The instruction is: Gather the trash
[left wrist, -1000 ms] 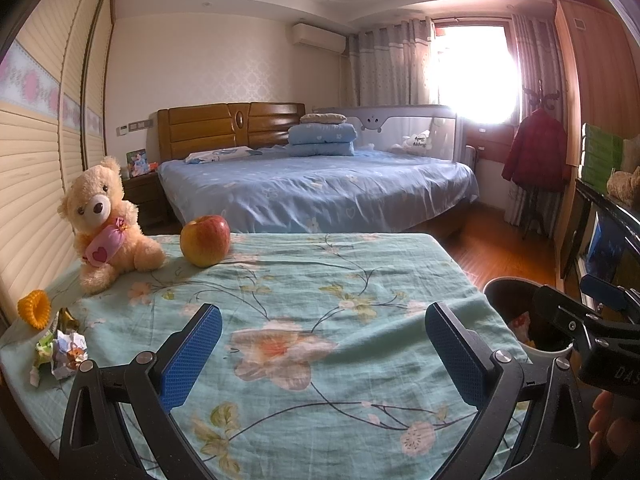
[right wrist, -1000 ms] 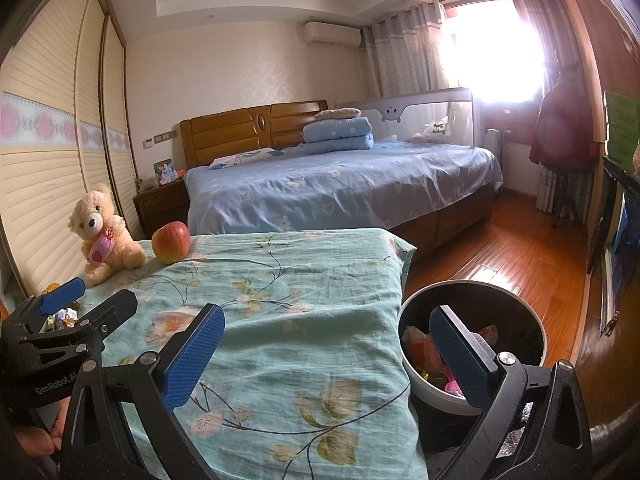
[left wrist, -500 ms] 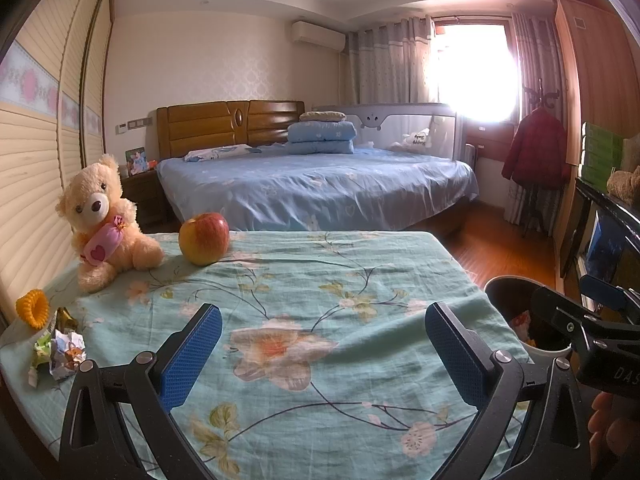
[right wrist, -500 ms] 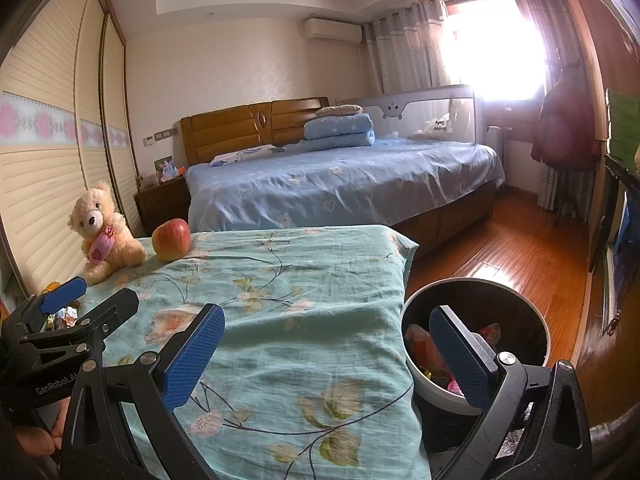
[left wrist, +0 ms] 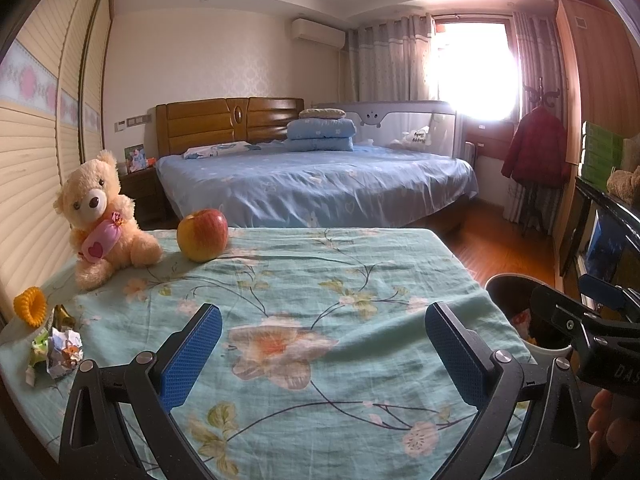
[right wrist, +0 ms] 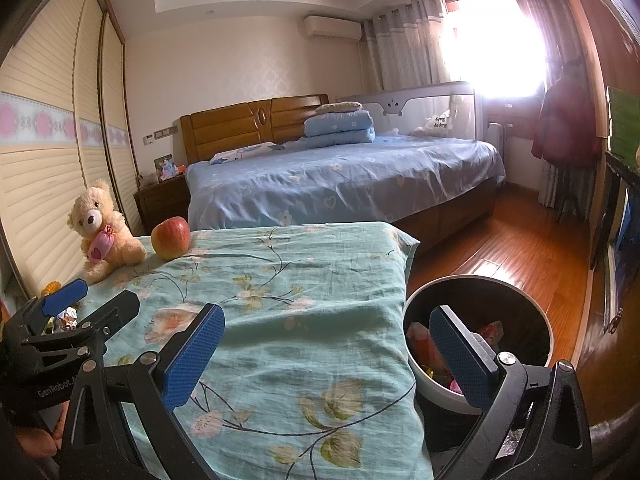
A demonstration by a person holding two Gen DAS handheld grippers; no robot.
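Lying at the cloth's [left wrist: 320,280] left edge beside a yellow ring [left wrist: 30,306], the wrappers [left wrist: 60,350] looked light, crinkly and easily crushed, best pinched across the crumpled bulk. The left gripper [left wrist: 323,354] and right gripper [right wrist: 327,356] both gaped wide, empty; the bin [right wrist: 536,312] waited right.

Left black plastic two-finger gripper [left wrist: 323,350]: triangular cut-out frames, silver screws at pivots, blue dimpled rubber pads [left wrist: 191,356]. Right black two-finger gripper [right wrist: 326,350]: same build. White lettering on both bodies, "GenRobot" on left one, partly cut off. Bare fingers at handles.
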